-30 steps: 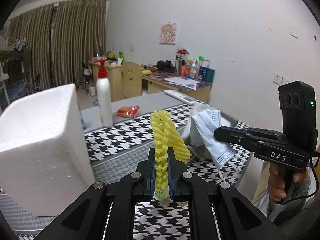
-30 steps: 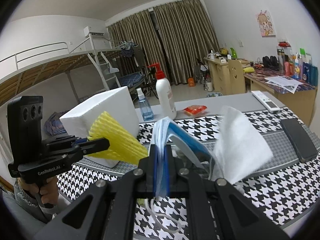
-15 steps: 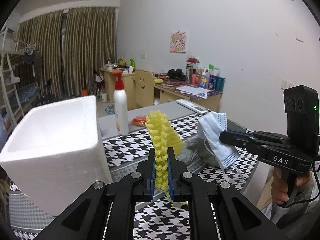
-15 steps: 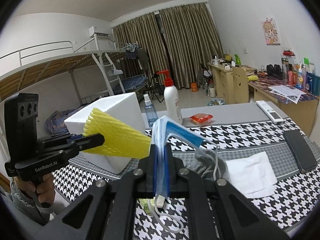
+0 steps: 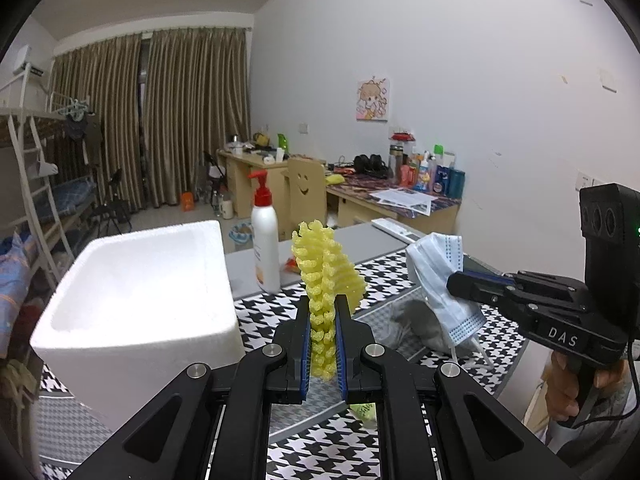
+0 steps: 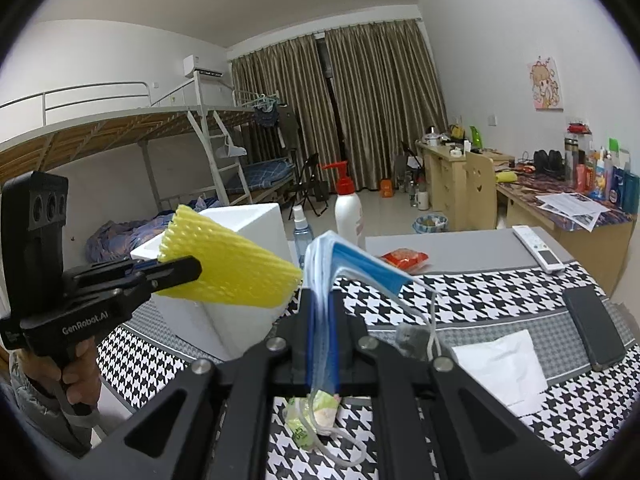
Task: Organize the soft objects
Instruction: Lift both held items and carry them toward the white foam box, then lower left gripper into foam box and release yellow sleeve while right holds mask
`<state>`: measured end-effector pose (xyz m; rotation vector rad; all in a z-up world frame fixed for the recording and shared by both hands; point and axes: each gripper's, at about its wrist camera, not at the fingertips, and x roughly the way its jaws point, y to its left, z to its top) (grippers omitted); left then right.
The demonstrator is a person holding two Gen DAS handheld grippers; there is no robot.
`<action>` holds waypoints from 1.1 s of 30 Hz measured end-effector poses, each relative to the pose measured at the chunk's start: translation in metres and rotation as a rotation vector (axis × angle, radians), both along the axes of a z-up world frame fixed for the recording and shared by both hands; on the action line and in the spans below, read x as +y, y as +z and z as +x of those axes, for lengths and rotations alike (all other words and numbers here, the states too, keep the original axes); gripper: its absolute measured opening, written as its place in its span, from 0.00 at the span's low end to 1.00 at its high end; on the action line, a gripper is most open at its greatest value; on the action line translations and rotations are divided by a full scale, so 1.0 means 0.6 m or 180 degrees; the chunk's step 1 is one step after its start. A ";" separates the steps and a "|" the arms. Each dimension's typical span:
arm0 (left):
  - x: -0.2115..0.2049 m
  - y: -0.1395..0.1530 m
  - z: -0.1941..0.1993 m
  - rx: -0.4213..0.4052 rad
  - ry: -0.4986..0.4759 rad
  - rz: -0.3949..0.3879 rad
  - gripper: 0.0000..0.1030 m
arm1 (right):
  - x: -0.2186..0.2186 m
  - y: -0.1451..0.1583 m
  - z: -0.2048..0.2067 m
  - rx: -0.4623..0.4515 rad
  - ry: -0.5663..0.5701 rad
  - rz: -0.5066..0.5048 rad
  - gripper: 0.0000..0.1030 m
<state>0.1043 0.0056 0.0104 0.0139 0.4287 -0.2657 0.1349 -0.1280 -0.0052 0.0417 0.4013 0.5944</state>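
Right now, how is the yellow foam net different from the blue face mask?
The yellow foam net is a thick, ribbed mesh sleeve that holds its shape; the face mask is thin, pleated, pale blue and droops, its ear loops dangling. The net sits in the left gripper, the mask in the right gripper. Both are soft, clamped by shut jaws and held off the table.

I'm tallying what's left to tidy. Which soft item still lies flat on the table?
The white tissue, beside the black phone; the yellow foam net and face mask are held up in claws.
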 end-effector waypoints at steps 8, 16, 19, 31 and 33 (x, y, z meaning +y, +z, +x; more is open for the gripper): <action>0.004 0.012 0.004 -0.0055 0.0060 -0.0005 0.10 | 0.009 0.016 0.004 -0.0074 0.0005 -0.0016 0.09; 0.013 0.032 0.005 -0.0122 0.0172 0.0002 0.10 | 0.022 0.035 0.010 -0.0150 0.0041 -0.0023 0.09; 0.020 0.042 0.001 -0.0179 0.0212 -0.0010 0.10 | 0.030 0.042 0.010 -0.0159 0.0069 -0.0019 0.09; 0.040 0.067 0.010 -0.0273 0.0353 0.0012 0.10 | 0.053 0.052 0.022 -0.0182 0.0158 0.0022 0.09; 0.046 0.073 0.011 -0.0304 0.0402 0.0024 0.10 | 0.055 0.056 0.023 -0.0198 0.0174 0.0022 0.09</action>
